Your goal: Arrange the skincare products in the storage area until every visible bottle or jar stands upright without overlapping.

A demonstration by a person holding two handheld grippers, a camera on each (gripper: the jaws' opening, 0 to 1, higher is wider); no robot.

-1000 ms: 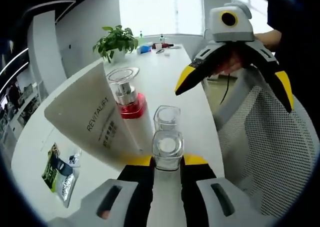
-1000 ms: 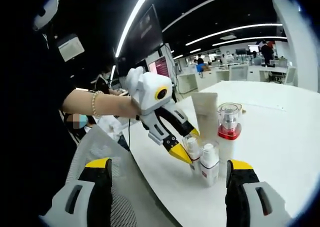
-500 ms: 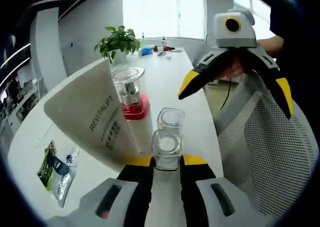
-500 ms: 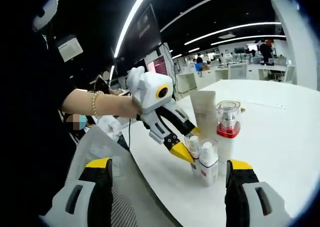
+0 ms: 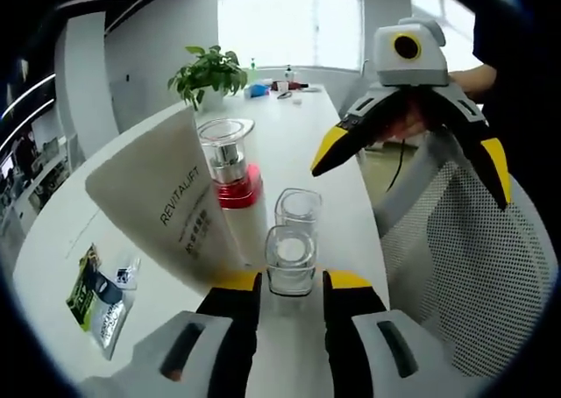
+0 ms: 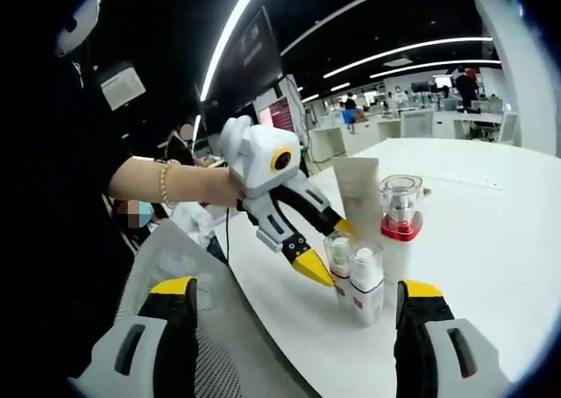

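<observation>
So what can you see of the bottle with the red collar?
The red-collar bottle stands upright on the white table. It has a white body, a glossy red ring, a silver pump neck and a clear plastic cap. The beige tube stands close beside it, perhaps touching; two small clear-capped bottles stand alongside.

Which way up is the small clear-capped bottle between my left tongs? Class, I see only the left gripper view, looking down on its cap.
Observer: In the right gripper view that small bottle stands upright on the white table, side by side with its twin.
Operator: The tube looks slanted from here. Is it?
Observer: No. The Revitalift tube stands upright behind them, next to the red-collared pump bottle.
</observation>
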